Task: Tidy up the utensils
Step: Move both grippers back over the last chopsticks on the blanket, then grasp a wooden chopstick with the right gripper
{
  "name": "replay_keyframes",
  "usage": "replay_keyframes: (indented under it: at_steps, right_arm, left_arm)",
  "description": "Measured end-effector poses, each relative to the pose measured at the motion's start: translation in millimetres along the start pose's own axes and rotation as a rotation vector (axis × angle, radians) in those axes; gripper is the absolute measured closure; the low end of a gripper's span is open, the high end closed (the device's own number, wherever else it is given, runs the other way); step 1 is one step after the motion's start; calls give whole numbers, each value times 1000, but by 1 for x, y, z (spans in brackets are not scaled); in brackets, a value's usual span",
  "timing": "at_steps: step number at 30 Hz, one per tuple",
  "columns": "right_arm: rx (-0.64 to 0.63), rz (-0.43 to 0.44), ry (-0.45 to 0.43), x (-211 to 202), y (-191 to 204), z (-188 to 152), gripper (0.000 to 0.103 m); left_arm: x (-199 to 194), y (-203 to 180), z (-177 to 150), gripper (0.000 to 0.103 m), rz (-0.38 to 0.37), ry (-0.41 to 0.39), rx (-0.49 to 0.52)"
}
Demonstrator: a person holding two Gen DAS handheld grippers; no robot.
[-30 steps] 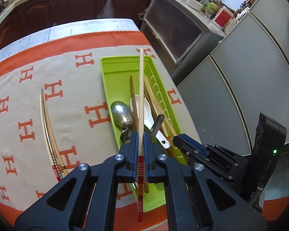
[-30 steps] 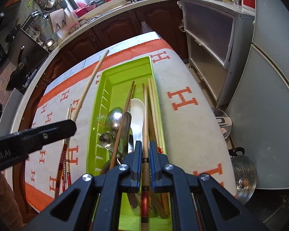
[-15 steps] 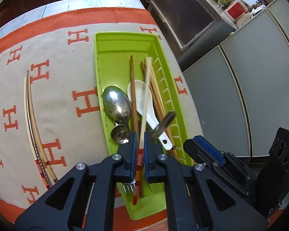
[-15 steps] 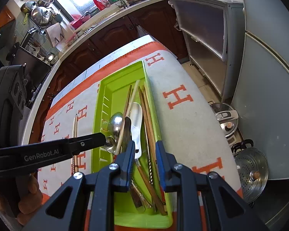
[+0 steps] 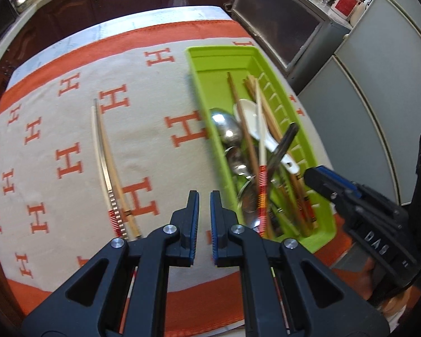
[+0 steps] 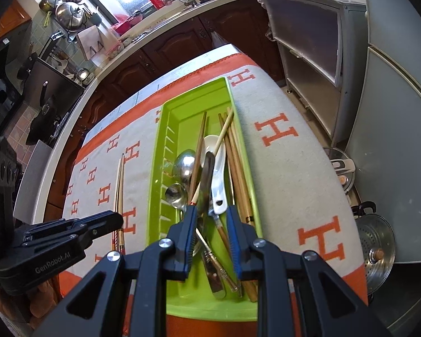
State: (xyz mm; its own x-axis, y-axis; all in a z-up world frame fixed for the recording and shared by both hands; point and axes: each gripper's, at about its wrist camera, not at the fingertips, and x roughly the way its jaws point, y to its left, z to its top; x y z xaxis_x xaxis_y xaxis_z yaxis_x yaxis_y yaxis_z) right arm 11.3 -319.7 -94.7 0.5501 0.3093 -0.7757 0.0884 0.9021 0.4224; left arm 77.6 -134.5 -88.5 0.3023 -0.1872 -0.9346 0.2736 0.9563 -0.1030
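Note:
A green utensil tray (image 5: 219, 61) (image 6: 196, 104) lies on the H-patterned cloth and holds several chopsticks, metal spoons (image 5: 226, 126) (image 6: 183, 165), a white ceramic spoon (image 6: 217, 165) and a knife. A pale chopstick with a red-striped end (image 5: 261, 151) lies across the pile in the tray. A pair of pale chopsticks (image 5: 108, 157) (image 6: 119, 185) lies on the cloth left of the tray. My left gripper (image 5: 204, 196) is open and empty above the cloth just left of the tray. My right gripper (image 6: 209, 210) is open and empty above the tray's near end.
The cloth-covered table (image 5: 56, 129) ends close to the tray's right side, with grey cabinets (image 5: 379, 84) beyond. A steel pot (image 6: 374, 255) stands on the floor at the right. Kitchen counters run along the back.
My left gripper has opened, dropped the striped chopstick into the tray and moved left over the cloth. My right gripper, which let go of its chopstick earlier, has opened wider.

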Motion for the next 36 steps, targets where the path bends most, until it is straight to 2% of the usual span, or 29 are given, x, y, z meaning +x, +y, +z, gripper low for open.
replay_keyframes:
  at_steps: [7, 14, 20, 28, 36]
  right_arm:
    - [-45, 10, 21, -1, 20, -7, 81]
    - [-91, 17, 28, -3, 45, -13, 82]
    - [-140, 19, 46, 3, 71, -14, 81]
    - [-212, 21, 80, 20, 109, -12, 81]
    - [-250, 19, 134, 50, 138, -9, 81]
  left_arm:
    - [-15, 43, -23, 98, 108, -47, -33]
    - [-23, 71, -34, 96, 157, -66, -64]
    - [-27, 88, -40, 90, 170, -82, -86]
    - [-29, 115, -46, 72, 172, -104, -124]
    - [-23, 146, -46, 71, 171, -109, -163]
